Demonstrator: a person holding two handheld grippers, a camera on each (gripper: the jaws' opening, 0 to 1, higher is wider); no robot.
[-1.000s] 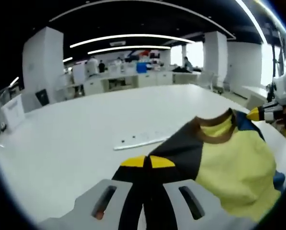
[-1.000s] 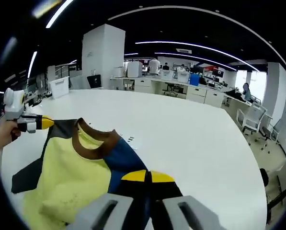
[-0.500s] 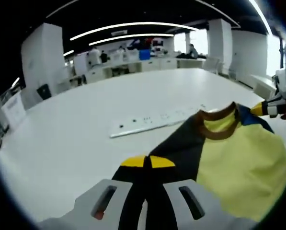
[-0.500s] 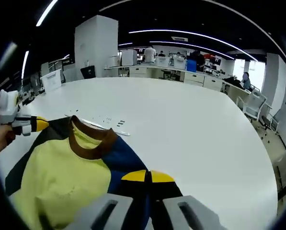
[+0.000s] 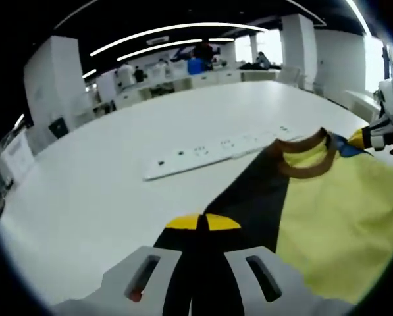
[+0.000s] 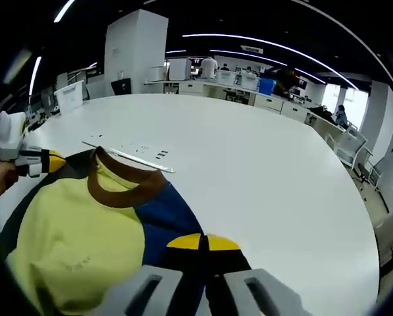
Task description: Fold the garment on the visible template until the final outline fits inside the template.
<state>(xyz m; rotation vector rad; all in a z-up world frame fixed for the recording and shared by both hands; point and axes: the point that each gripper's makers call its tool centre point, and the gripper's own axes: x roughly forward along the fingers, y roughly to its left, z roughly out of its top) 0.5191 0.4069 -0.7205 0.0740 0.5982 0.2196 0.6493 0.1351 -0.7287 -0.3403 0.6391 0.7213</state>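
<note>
- My left gripper (image 5: pixel 203 222) has its jaws closed on the garment's (image 5: pixel 328 204) black sleeve;
- the brown collar (image 5: pixel 306 157) lies ahead on the white bench (image 5: pixel 104 197);
- the right gripper (image 5: pixel 370 138) pinches the far shoulder;
- a white template strip (image 5: pixel 209 153) lies beyond

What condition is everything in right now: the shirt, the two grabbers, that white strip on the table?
Yellow shirt with brown collar, one black and one blue sleeve: unfolded, stretched between both grippers.
Left gripper: shut on the black sleeve.
Right gripper: shut on the blue sleeve.
Flat white strip with dark marks: lying flat on the white table, beyond the collar.
</note>
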